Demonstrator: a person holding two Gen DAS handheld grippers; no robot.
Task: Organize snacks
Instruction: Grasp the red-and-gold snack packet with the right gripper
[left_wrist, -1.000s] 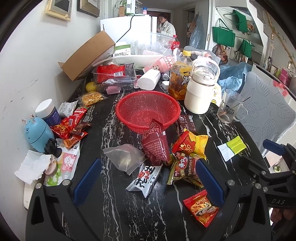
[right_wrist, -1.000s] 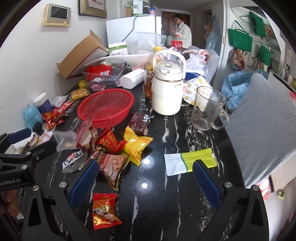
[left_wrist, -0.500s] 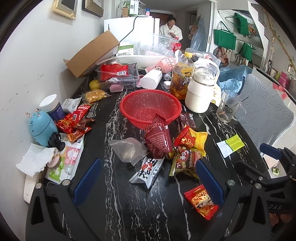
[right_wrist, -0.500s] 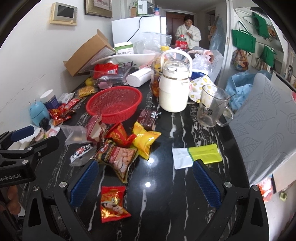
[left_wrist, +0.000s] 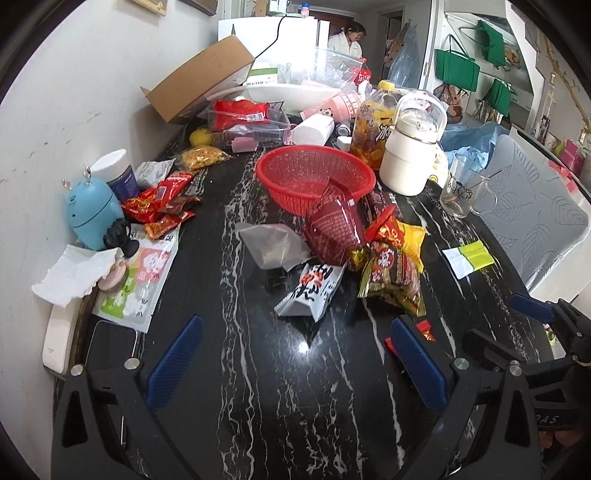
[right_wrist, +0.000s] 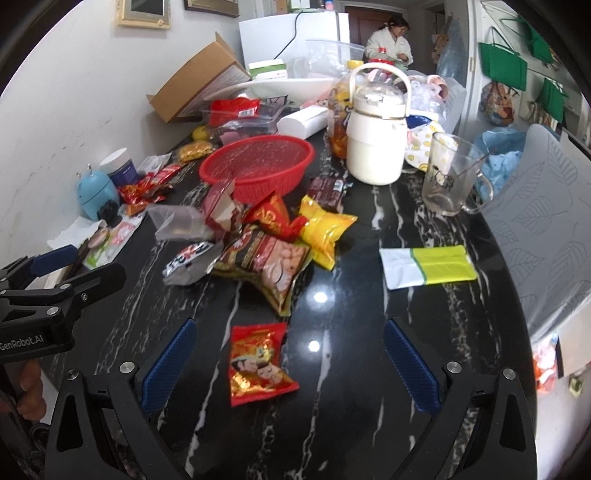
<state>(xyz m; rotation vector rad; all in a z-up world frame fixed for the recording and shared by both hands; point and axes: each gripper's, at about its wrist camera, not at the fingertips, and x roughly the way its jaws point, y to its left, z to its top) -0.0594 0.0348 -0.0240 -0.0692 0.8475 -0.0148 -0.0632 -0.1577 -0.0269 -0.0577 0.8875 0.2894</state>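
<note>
A red mesh basket (left_wrist: 314, 177) (right_wrist: 258, 166) stands empty mid-table. In front of it lies a heap of snack packets: a dark red bag (left_wrist: 332, 225), a red-yellow bag (right_wrist: 317, 225), a nut bag (right_wrist: 269, 262) and a black-white packet (left_wrist: 314, 288). A small red packet (right_wrist: 258, 363) lies alone between the fingers of my right gripper (right_wrist: 291, 369), nearer the left one. My left gripper (left_wrist: 295, 363) is open over bare table. Both are empty.
A white kettle (left_wrist: 410, 155), a glass mug (right_wrist: 450, 177) and a juice bottle (left_wrist: 373, 125) stand at the back right. A white-green sachet (right_wrist: 428, 266) lies right. More packets (left_wrist: 159, 203), a blue gadget (left_wrist: 92, 214) and a cardboard box (left_wrist: 199, 85) line the left wall.
Both grippers have pulled back and risen, so the table contents look farther off. The small red packet now lies between my right gripper's fingers. Nothing on the table moved.
</note>
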